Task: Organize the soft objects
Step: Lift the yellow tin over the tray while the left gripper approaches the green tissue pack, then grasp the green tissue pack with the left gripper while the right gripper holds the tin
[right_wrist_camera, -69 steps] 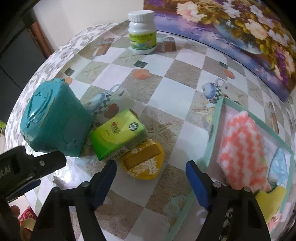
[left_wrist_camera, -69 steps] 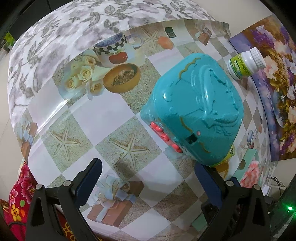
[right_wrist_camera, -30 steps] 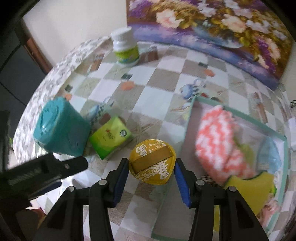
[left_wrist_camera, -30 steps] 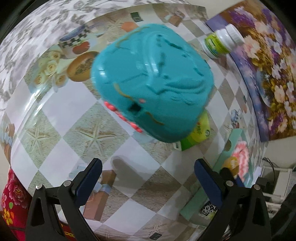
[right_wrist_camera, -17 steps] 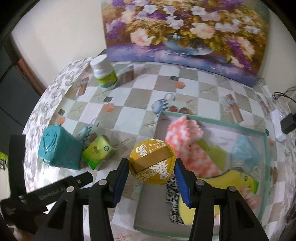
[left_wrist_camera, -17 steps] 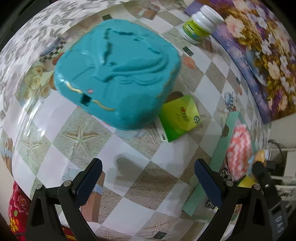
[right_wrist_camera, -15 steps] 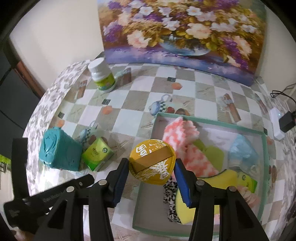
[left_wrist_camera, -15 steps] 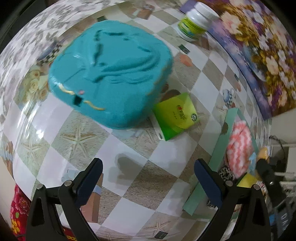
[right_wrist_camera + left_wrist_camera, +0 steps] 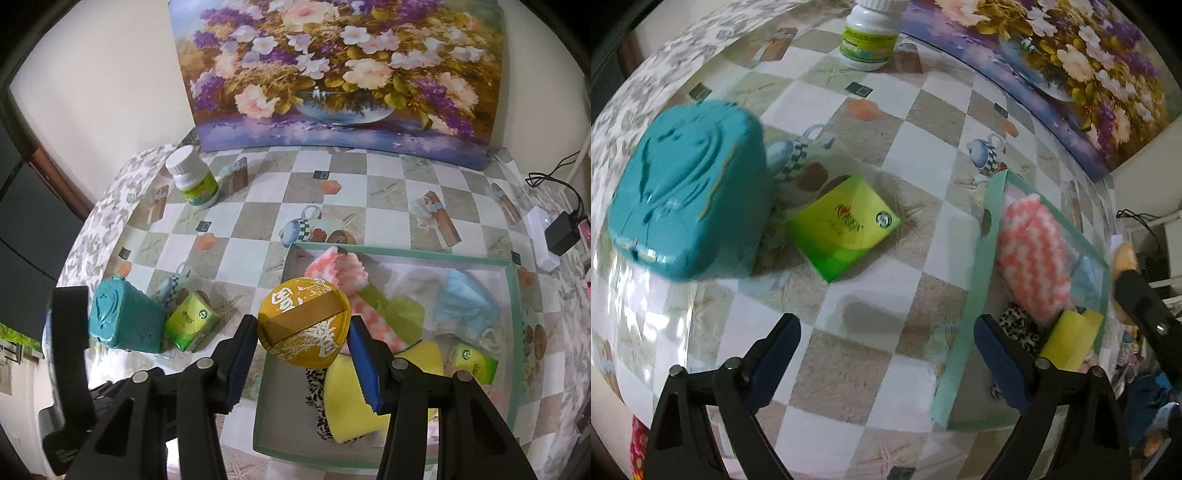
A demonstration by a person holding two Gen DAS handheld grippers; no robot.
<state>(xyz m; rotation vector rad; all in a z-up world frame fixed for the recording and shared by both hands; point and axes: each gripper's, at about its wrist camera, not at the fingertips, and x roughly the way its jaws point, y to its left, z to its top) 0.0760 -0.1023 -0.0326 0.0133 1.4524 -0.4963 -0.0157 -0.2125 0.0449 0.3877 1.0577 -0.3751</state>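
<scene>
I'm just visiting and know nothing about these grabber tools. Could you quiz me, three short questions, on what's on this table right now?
1. True or false: the right gripper is clamped on the round yellow pouch.
2. Which lies inside the green tray? A) the teal box B) the pink-and-white cloth C) the white bottle
3. Fill in: the green tissue pack on the tablecloth sits right beside the ____ box.

Key:
1. True. The left gripper is the open, empty one.
2. B
3. teal
</scene>
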